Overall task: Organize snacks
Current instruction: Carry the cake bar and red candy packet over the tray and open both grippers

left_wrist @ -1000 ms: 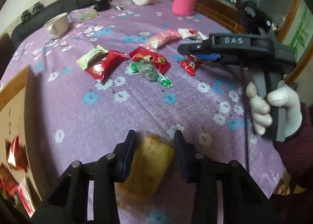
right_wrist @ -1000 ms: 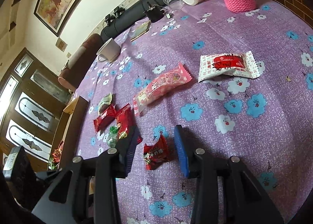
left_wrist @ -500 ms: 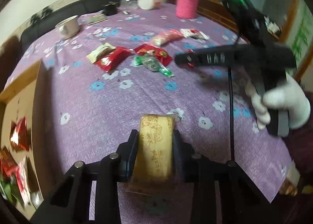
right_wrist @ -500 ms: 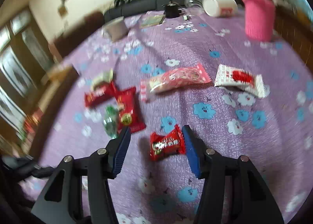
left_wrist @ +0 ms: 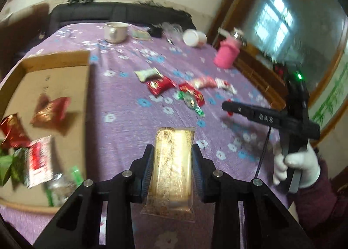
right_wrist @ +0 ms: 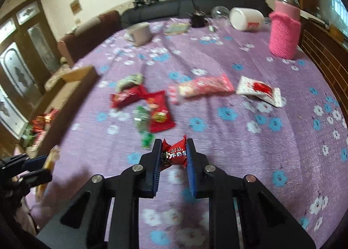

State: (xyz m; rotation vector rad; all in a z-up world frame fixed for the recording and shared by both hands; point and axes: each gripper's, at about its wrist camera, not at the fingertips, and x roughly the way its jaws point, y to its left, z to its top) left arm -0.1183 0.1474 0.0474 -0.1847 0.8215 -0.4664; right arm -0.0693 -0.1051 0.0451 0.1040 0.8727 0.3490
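Observation:
In the left wrist view my left gripper (left_wrist: 173, 147) is shut on a golden wrapped cake packet (left_wrist: 171, 162), held off the purple flowered tablecloth (left_wrist: 121, 101). To its left stands an open cardboard box (left_wrist: 54, 59) with several snacks inside. My right gripper (right_wrist: 173, 142) is closing its jaws, and its pads press both sides of a small red candy (right_wrist: 175, 154) raised above the cloth. Loose on the cloth lie a pink packet (right_wrist: 202, 86), a white-red packet (right_wrist: 258, 91), two red packets (right_wrist: 158, 114) and a green candy (right_wrist: 142, 122).
A pink knit-covered jar (right_wrist: 283, 35), a tipped white container (right_wrist: 245, 19) and a mug (right_wrist: 140, 33) stand at the far side. A dark sofa runs behind the table. A white-gloved hand (left_wrist: 300, 166) holds the right gripper (left_wrist: 228, 107) at the right edge.
My left gripper closed on the golden packet, lifted it and swung left, so the box came into view. My right gripper shut on the red candy and raised it.

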